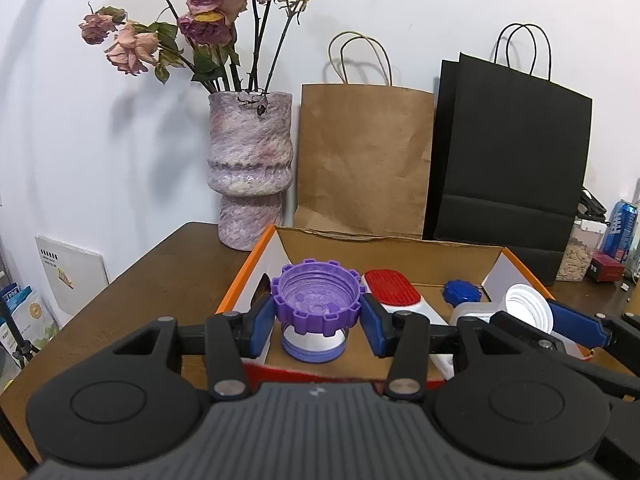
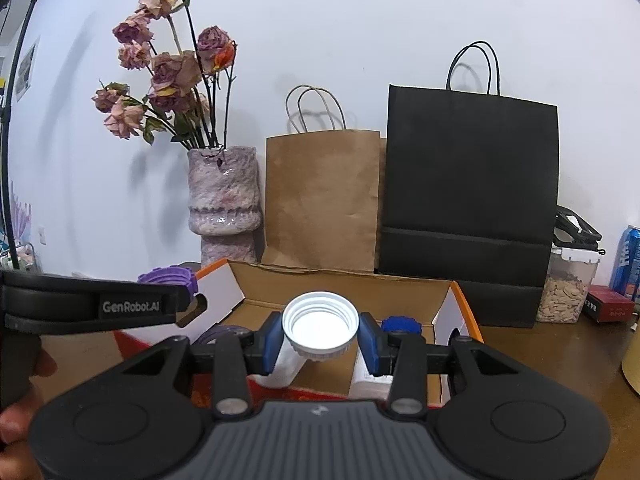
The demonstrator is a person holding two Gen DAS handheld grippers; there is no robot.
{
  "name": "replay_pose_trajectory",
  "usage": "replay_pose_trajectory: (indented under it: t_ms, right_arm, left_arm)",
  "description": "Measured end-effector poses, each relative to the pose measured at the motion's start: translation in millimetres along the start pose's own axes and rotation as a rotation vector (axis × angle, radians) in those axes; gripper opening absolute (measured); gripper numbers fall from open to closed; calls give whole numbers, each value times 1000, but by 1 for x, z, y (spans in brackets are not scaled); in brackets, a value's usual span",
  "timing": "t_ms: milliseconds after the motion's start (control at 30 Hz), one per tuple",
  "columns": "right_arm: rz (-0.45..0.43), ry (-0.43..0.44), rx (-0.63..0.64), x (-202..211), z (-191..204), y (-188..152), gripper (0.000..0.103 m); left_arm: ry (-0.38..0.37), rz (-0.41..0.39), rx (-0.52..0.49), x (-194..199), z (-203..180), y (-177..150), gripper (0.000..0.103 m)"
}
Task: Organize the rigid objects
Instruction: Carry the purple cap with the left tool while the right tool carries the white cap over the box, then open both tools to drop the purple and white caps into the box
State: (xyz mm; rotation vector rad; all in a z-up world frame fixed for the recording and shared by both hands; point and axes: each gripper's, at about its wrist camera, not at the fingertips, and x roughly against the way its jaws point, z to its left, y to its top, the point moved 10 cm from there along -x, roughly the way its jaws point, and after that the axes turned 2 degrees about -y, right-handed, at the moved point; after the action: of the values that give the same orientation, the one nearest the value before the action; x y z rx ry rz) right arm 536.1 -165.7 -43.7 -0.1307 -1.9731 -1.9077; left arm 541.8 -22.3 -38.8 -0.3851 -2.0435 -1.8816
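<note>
Currently, purple cap (image 1: 316, 300) is clamped between left gripper (image 1: 316, 326) pads, white cap (image 2: 320, 326) between right gripper (image 2: 320, 340) pads; both are held above cardboard box (image 1: 392, 240); red-topped item (image 1: 392, 288), blue cap (image 1: 460, 292) already boxed; two caps judged left to place

Brown table (image 1: 168, 264) bears vase (image 1: 250, 168), cardboard box (image 1: 392, 240), two paper bags (image 1: 366, 160).

Matte black plastic left gripper (image 1: 318, 322) and right gripper (image 2: 320, 338): blue padded fingers (image 1: 262, 326), silver pivot screws, ribbed grey housing, white "GenRobot.AI" lettering.
</note>
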Motion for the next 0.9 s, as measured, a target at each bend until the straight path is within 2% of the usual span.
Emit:
replay_pose_trajectory:
  t_ms: [900]
  right_arm:
    - [38, -3, 47, -78, -15, 8, 39]
  left_arm:
    - [0, 24, -52, -79, -9, 18, 48]
